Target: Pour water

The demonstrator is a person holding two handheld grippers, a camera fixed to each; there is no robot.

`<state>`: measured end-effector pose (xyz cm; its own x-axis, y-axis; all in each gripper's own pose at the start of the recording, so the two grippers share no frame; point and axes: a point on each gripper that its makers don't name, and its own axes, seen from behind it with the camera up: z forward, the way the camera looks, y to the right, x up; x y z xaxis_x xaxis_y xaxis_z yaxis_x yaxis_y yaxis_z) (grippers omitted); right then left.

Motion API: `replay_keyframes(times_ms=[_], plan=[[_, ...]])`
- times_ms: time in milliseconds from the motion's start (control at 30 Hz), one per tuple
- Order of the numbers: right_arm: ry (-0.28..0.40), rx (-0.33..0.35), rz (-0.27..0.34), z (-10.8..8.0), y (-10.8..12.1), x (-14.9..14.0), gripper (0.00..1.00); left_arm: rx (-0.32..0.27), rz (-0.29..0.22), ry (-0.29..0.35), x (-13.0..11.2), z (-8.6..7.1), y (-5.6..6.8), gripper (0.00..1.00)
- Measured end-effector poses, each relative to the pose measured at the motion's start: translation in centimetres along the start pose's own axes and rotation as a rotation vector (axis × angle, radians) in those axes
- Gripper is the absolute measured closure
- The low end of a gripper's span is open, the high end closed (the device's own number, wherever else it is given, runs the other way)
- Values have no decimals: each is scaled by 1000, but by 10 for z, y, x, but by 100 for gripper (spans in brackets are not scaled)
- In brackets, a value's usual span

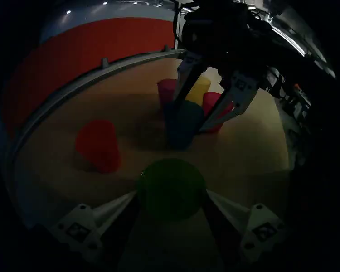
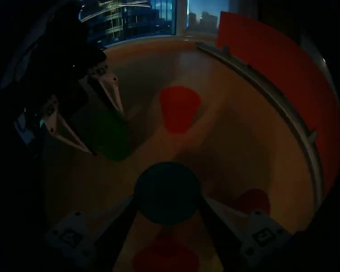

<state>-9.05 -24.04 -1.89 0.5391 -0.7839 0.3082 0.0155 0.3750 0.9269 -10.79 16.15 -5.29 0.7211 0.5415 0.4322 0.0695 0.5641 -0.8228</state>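
The pale wooden desk (image 1: 251,149) runs up to a long red wall panel (image 1: 79,54), all in very dim light. Our left tool (image 1: 171,195) is clenched on a dark green plastic cup (image 1: 172,179), one finger on each side of its wall. Our right tool (image 2: 167,199) grips a teal plastic cup (image 2: 167,188) the same way.

In the left gripper view the teal cup sits near the desk's middle, its long axis close to upright and its mouth up. In the right gripper view the green cup leans a little, mouth upward; whether either base rests on the desk we cannot tell, nor can we see any water.

A loose red plastic cup (image 1: 99,145) stands apart beside them. A small cluster sits behind the teal one: a magenta plastic cup (image 1: 167,88) and a yellow plastic cup (image 1: 201,87).

We judge the pour not yet begun. To do it well, we should bring one rim just above the other's mouth, keep the receiving cup vertical, and tip the other slowly about its lip.
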Motion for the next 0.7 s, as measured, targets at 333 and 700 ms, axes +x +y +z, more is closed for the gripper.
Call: replay_keyframes(times_ms=[333,700], plan=[[-1,-1,-4,-6,-3,1,3,-7,-21,2,-1,-3,1,13],[-3,-12,-14,-12,-5,-1,2,8,-17,-12,-9,-12,0,13]])
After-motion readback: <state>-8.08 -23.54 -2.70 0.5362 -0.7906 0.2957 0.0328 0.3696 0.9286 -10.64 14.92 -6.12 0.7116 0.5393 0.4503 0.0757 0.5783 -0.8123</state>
